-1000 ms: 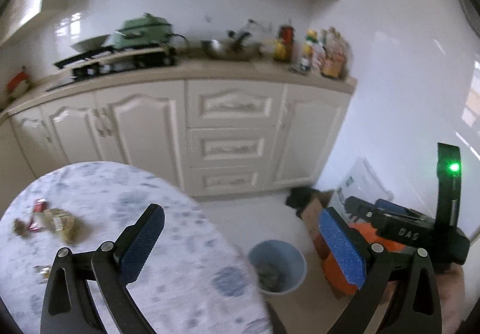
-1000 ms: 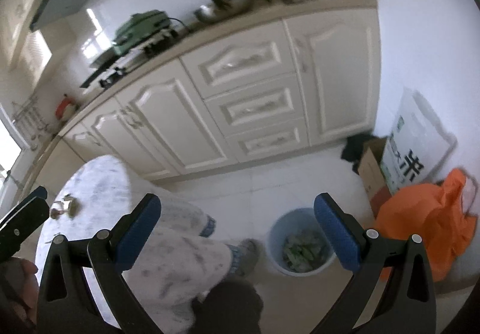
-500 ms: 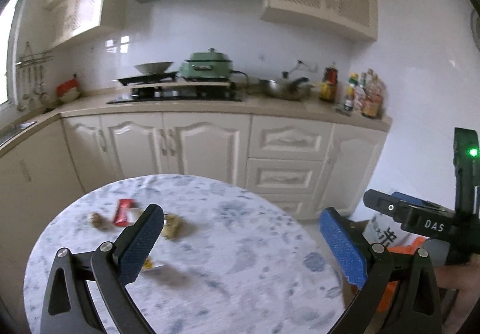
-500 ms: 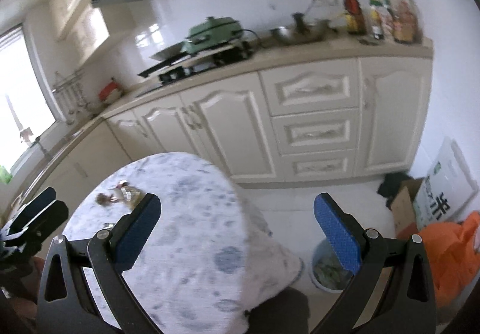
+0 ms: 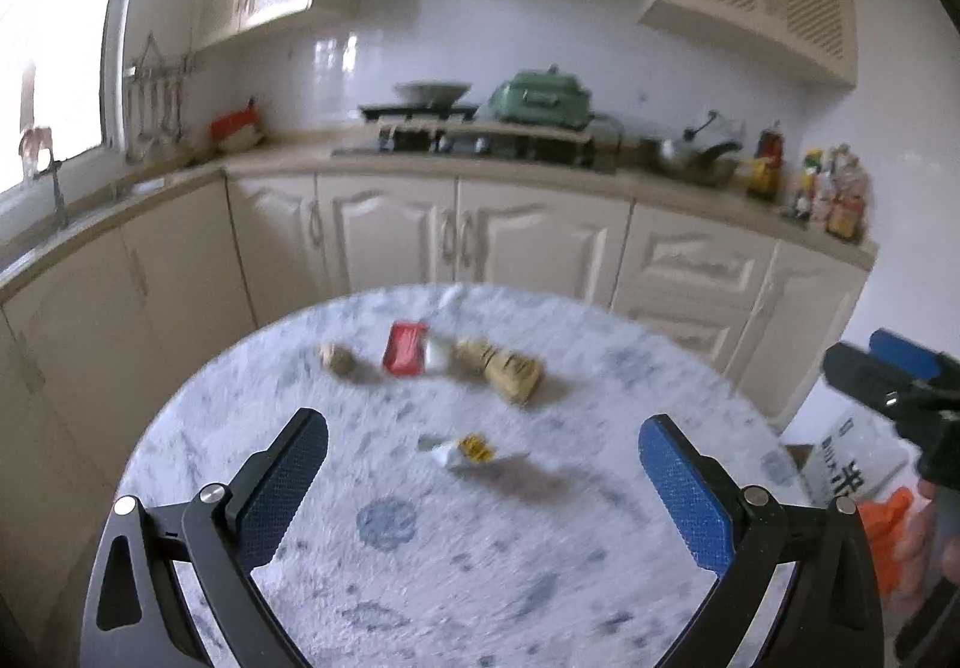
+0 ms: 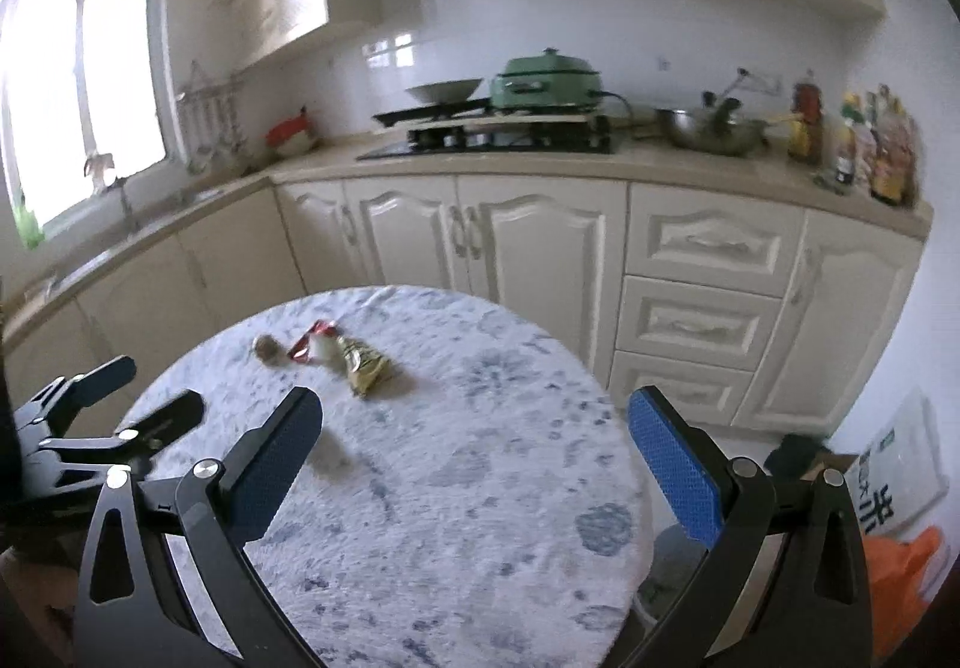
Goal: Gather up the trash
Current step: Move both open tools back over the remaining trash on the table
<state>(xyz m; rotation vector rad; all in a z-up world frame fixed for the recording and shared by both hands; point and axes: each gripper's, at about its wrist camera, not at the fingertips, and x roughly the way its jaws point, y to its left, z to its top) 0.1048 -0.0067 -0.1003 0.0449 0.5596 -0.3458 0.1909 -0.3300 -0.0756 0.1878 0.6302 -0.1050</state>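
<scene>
1. Now that you have swung both grippers up from the floor, the table fills each view and the trash on it lies ahead of you.
2. Your left gripper is spread wide and holds nothing; your right gripper is just as wide and empty.
3. Four pieces wait on the cloth: a brown lump, a red wrapper with a white scrap touching its right edge, a tan packet just beside that, and nearer you a small yellow-and-white wrapper, apart from the rest.
4. A second ago both cameras looked down at the blue bin on the floor; only its rim now peeks past the table edge in the right view.
5. That reads as a drop finished and a fresh pick beginning. The small wrapper sits between your left fingers' line of reach, so it looks the likeliest next target.
6. Motion blur softens the left view, so judge that wrapper's lie with care.
</scene>
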